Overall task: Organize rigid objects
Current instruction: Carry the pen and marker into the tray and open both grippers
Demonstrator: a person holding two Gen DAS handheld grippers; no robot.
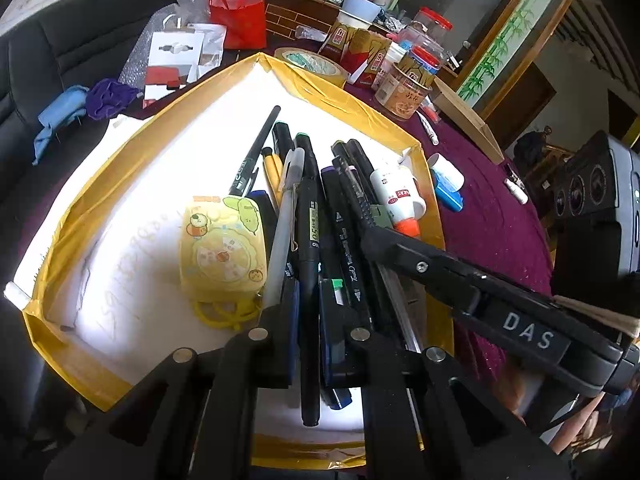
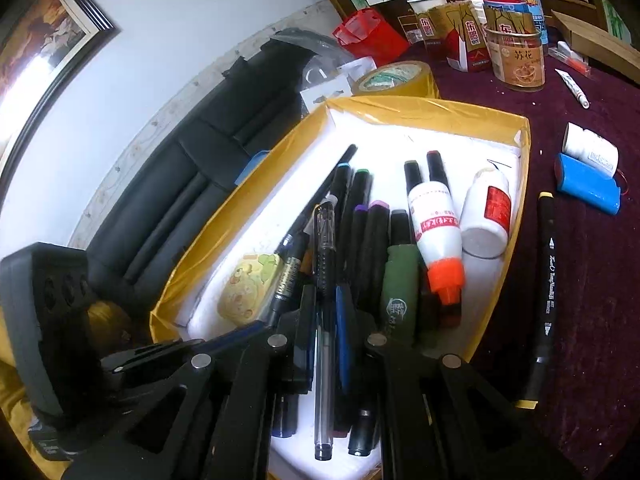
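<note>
One marker (image 2: pixel 543 300) is out on the purple cloth (image 2: pixel 580 360), right side of the right wrist view, just beside the tray (image 2: pixel 502 280) wall. That's my likely next pick (judgement, not certain). Everything else pen-like is already piled in the tray.

Handling, as I read it: marker is light, stiff, smooth-barrelled, so it may roll or twist in the pads. I'd take it mid-barrel, across the long axis, clear of the yellow end.

Both grippers clenched, nothing between the fingers. Left gripper (image 1: pixel 304 344) hovers over the pen pile at lower centre of its view; right gripper (image 2: pixel 326 344) likewise in its own view. The right gripper's body also shows in the left view, lower right, reaching over the tray's right wall.

Tray contents:
- pens (image 1: pixel 308 240), a dozen or so, loosely parallel, some overlapping
- clear gel pen (image 2: pixel 325 320) on top, lower centre of right view
- yellow case (image 1: pixel 222 248), left of the pens
- glue bottle (image 2: pixel 436 232), orange cap, and white bottle (image 2: pixel 486 216), right of the pens (both light plastic, look slippery)
- green tube (image 2: pixel 400 284), between pens and glue

Outside the tray: blue pack (image 2: pixel 588 188) and white roll (image 2: pixel 592 146), upper right of right view, touching each other; tape roll (image 2: pixel 394 78) and jars (image 2: pixel 520 60) behind the tray, upper centre.
</note>
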